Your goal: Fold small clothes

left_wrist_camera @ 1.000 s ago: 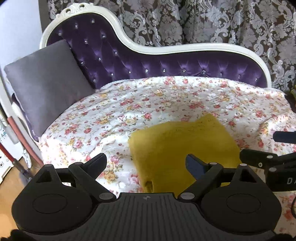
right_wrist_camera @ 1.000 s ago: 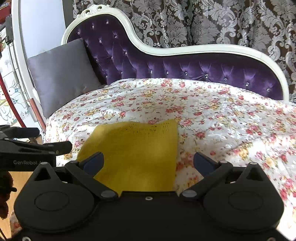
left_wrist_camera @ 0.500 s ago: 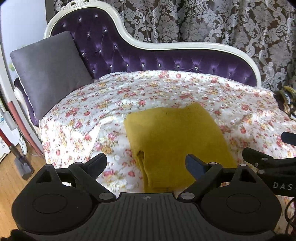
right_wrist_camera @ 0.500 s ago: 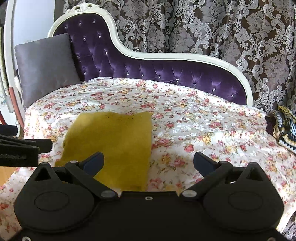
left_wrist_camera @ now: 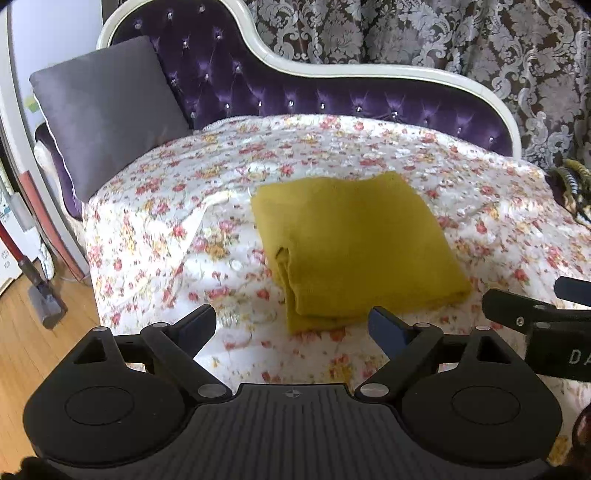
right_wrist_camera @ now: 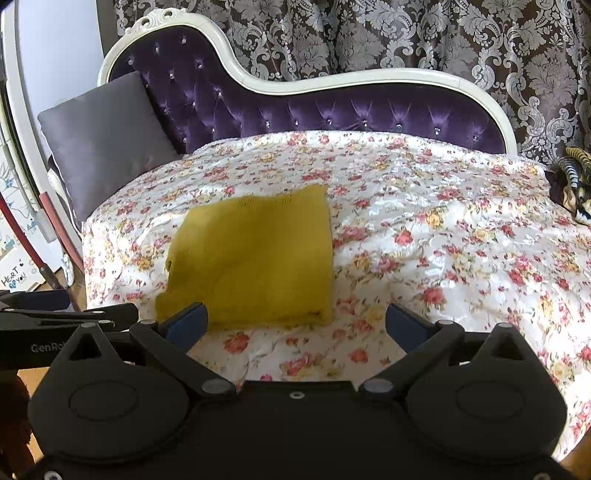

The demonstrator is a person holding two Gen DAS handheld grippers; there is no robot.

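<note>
Garment: a mustard-yellow knitted piece (left_wrist_camera: 354, 251), already folded into a thick rectangle, lying flat on the floral cover, nearer its left end and near the front edge
Left claw (left_wrist_camera: 291, 328): spread wide, holding nothing, hanging over the front edge of the cover just short of the garment's near left corner
Right claw (right_wrist_camera: 295, 321): also wide apart and empty, just in front of the garment's near edge; its left finger (right_wrist_camera: 186, 323) overlaps the cloth's near left corner in the picture, though I cannot tell whether it touches
Step in hand: the fold looks finished or nearly so, and both claws stand clear of the cloth
Doing it well: if one more fold is wanted, take the two near corners, pinch through every layer, and lift both sides evenly so the stack does not slide apart; the open layered edge on the garment's left side (left_wrist_camera: 288, 273) is the part likely to splay
Risk: the cover looks slick and wrinkled, so a dragged knit may bunch it up; lift rather than pull
Surface: a white quilted cover with red and yellow flowers (right_wrist_camera: 443, 229), spread over a chaise longue with a purple tufted back (right_wrist_camera: 332, 110) in a curved white frame
Room: a grey cushion (left_wrist_camera: 107, 114) leans at the left end, damask curtains (right_wrist_camera: 406, 33) hang behind, a striped dark cloth (right_wrist_camera: 572, 181) lies at the right end, wooden floor (left_wrist_camera: 33, 347) below on the left
</note>
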